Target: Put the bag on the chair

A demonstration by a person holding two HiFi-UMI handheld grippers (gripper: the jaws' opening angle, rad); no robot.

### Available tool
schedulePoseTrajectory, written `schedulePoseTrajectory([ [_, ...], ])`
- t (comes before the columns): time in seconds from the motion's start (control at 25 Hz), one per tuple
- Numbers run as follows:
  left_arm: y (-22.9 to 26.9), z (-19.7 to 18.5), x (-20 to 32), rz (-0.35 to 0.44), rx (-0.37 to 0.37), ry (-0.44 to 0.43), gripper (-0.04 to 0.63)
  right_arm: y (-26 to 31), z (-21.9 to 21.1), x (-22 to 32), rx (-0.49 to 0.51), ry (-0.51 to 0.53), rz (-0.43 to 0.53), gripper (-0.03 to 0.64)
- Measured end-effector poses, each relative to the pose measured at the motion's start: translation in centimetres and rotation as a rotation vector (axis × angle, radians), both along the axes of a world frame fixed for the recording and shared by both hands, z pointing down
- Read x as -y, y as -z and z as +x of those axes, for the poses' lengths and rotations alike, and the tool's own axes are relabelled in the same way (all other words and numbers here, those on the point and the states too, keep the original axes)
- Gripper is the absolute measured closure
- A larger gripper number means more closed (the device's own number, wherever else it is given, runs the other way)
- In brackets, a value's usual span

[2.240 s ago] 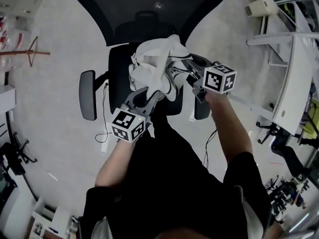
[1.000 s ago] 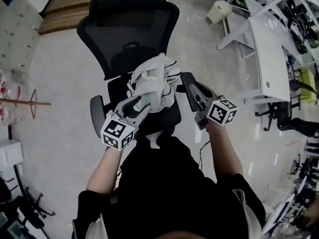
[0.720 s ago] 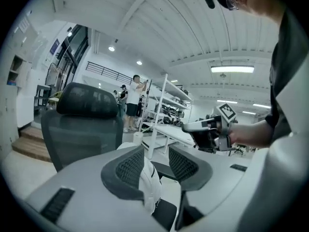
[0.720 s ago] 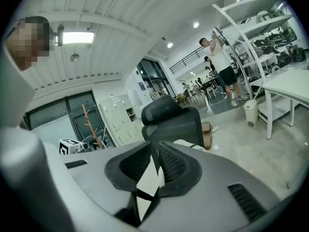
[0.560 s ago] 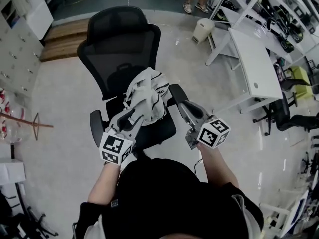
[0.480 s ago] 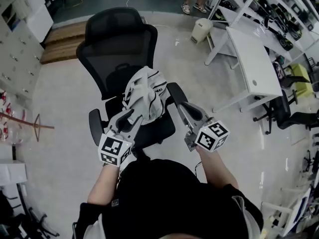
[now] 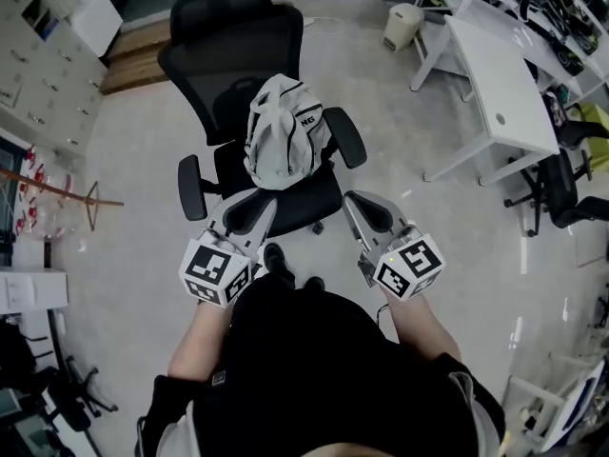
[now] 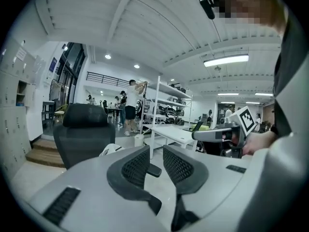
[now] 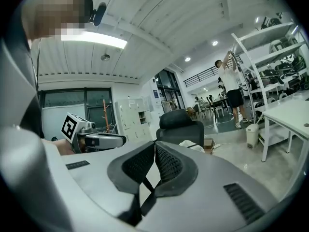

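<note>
White cloth bag [image 7: 281,131] on the chair [image 7: 228,60] at twelve o'clock looks soft and light; I'd grab its top. Left claw [image 7: 249,203], just closing, is narrowly spread and empty; right claw [image 7: 360,203] is pressed together.

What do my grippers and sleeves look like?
The left claw and right claw are light grey shells with black mesh-textured pads, each bearing a white cube of black square markers. Black short-sleeved top. The left claw's jaws have just been closing, nothing between them.

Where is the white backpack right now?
In the head view, the white backpack sits at upper centre on the seat of the black office chair, against its backrest and between its two armrests.
</note>
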State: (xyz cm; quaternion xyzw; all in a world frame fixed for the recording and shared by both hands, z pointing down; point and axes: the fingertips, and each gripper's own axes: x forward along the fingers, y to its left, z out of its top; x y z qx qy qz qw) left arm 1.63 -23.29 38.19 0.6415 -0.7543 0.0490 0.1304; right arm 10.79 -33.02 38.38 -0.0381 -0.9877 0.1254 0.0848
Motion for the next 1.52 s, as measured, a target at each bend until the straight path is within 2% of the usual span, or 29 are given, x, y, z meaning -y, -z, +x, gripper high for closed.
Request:
schedulePoseTrajectory([
  [0.16,0.8,0.8,-3.1,-0.021,0.028,0.019,0.506,0.9,2.1,-1.3,0.032,0.001,0.053,0.583],
  [0.36,1.5,0.1,-6.6,-0.051,0.071,0.041,0.514,2.0,2.6,-3.0,0.038,-0.015,0.077,0.583],
  [0.56,2.0,-1.7,-11.4,-0.033,0.084,0.072,0.520,1.5,-0.1,-7.0,0.007,0.008,0.134,0.586],
  [0.88,3.0,-6.3,-20.1,-0.001,0.125,0.165,0.531,4.7,-5.4,-14.2,0.096,0.032,0.179,0.588],
  [1.08,3.3,-6.4,-22.9,0.040,0.166,0.130,0.531,4.0,-6.0,-17.0,0.075,0.027,0.140,0.588],
  [1.32,1.7,-7.7,-25.6,0.046,0.081,0.197,0.532,3.3,-5.7,-19.0,0.032,0.023,0.167,0.588],
  [1.52,1.6,-7.9,-26.4,0.046,0.078,0.206,0.534,3.0,-5.8,-19.8,0.024,0.035,0.172,0.589],
])
